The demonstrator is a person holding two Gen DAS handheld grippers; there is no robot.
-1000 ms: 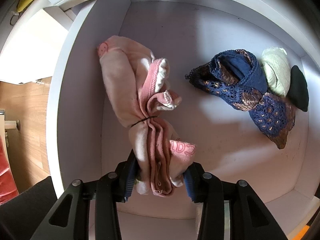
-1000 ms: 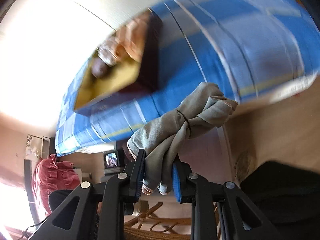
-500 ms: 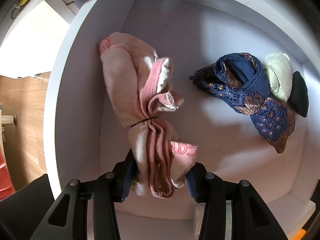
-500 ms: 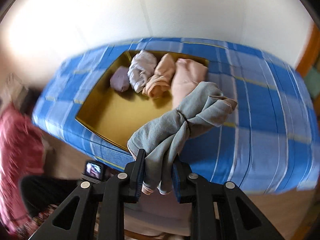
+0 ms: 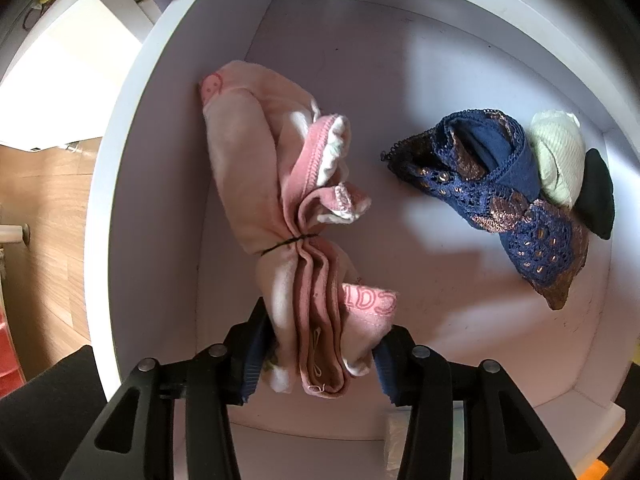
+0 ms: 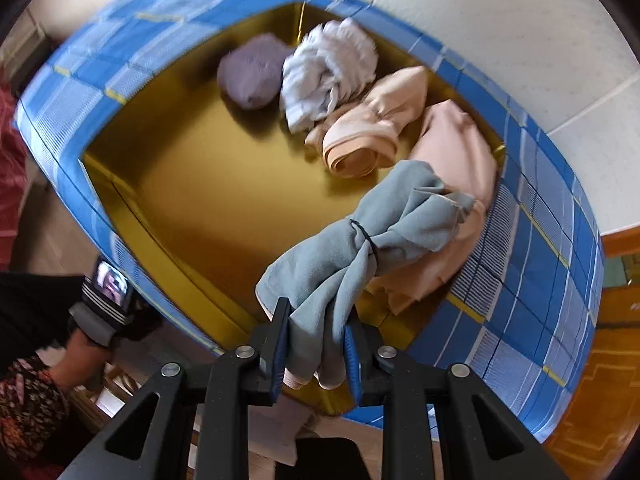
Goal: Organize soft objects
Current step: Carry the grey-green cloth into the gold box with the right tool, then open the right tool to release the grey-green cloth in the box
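A pink cloth bundle [image 5: 256, 184] tied with a black band lies along the left side of a white drawer [image 5: 152, 200]. My left gripper [image 5: 318, 344] points down at it, and its pads still touch both sides of the bundle's near end. My right gripper [image 6: 316, 344] is shut on a grey-blue cloth bundle [image 6: 372, 248], also tied with a black band. That bundle hangs over the right part of a gold-lined box [image 6: 224, 192].
In the drawer lie a navy lace garment [image 5: 492, 196], a pale green roll [image 5: 558, 160] and a black roll [image 5: 598, 200]. The box holds a purple roll [image 6: 250, 72], a white bundle [image 6: 328, 76], a peach roll [image 6: 372, 136] and a pink fold [image 6: 456, 168]. It sits on blue checked cloth [image 6: 540, 300].
The right gripper has swung with the grey-blue bundle from beside the blue cloth to over the gold box. The left jaws have spread slightly around the pink bundle.
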